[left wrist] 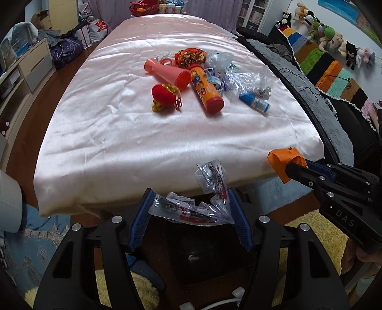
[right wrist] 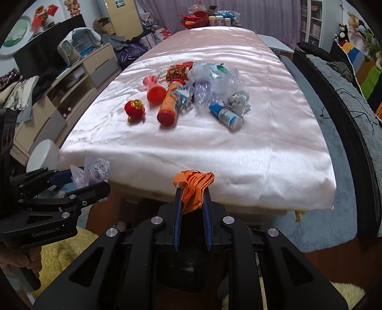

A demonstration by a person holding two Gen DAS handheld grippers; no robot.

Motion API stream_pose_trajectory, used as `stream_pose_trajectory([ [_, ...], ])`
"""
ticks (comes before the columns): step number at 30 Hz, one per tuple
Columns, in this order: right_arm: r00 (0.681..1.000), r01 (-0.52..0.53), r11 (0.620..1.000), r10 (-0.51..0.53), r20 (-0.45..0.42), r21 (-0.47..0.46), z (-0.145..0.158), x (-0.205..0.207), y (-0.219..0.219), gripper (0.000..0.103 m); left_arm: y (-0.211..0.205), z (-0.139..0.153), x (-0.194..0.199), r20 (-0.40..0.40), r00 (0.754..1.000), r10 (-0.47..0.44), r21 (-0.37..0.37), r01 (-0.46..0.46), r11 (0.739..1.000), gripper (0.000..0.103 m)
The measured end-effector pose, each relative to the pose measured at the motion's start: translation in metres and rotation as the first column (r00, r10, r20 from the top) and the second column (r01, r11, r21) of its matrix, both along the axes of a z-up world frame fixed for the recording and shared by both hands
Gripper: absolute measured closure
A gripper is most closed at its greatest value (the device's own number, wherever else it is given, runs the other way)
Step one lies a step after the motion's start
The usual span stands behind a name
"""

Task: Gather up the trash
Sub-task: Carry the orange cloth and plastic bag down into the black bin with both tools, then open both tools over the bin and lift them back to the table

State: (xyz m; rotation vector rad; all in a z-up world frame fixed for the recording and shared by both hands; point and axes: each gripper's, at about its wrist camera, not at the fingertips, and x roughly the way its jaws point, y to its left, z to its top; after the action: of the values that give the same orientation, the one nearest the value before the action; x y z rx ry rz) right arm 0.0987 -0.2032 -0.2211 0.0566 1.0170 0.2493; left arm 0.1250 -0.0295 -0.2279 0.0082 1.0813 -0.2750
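Note:
My left gripper (left wrist: 189,202) is shut on a crumpled clear plastic wrapper (left wrist: 210,188), held off the near edge of the pink-covered table (left wrist: 119,143). It also shows in the right wrist view (right wrist: 78,176) at the left. My right gripper (right wrist: 192,198) is shut on a crumpled orange paper (right wrist: 194,184), also off the near edge; it shows in the left wrist view (left wrist: 284,167) at the right. A pile lies mid-table: a red-capped orange tube (left wrist: 206,89), a pink cone (left wrist: 167,72), a red lantern ornament (left wrist: 164,95), a small blue-white bottle (left wrist: 255,102) and clear plastic wrappers (left wrist: 246,81).
A dark bin opening (left wrist: 203,257) sits below both grippers on the floor. A sofa with a grey throw (left wrist: 310,95) runs along the right. Cabinets (right wrist: 78,78) and clutter stand at the left. A red basket (right wrist: 194,19) and jars stand at the table's far end.

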Motion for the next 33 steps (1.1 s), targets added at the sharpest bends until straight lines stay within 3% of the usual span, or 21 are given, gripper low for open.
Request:
stream_pose_trajectory([
  [14,0.984,0.002,0.999,0.007,-0.18,0.053,-0.07,-0.026,0.006,0.086,-0.008,-0.081,-0.038,-0.182,0.983,-0.013,-0.009,0.012,1.0,0.044],
  [23,0.974,0.012,0.998,0.001,-0.228,0.055,-0.083,-0.027,0.011,0.082,-0.017,-0.108,-0.049,-0.238,0.97,-0.052,0.013,0.056,0.998,0.043],
  [26,0.973,0.014,0.998,-0.001,-0.23,0.054,-0.083,-0.026,0.012,0.071,-0.017,-0.109,-0.049,-0.241,0.97,-0.045,0.019,0.051,0.998,0.043],
  [28,0.974,0.027,0.998,-0.012,-0.227,0.065,-0.081,-0.026,0.01,0.054,-0.015,-0.109,-0.048,-0.239,0.97,-0.041,0.021,0.047,0.999,0.035],
  [33,0.977,0.058,0.995,-0.038,-0.212,0.085,-0.076,-0.021,0.002,0.051,-0.006,-0.104,-0.048,-0.216,0.976,-0.024,0.025,0.03,0.999,0.023],
])
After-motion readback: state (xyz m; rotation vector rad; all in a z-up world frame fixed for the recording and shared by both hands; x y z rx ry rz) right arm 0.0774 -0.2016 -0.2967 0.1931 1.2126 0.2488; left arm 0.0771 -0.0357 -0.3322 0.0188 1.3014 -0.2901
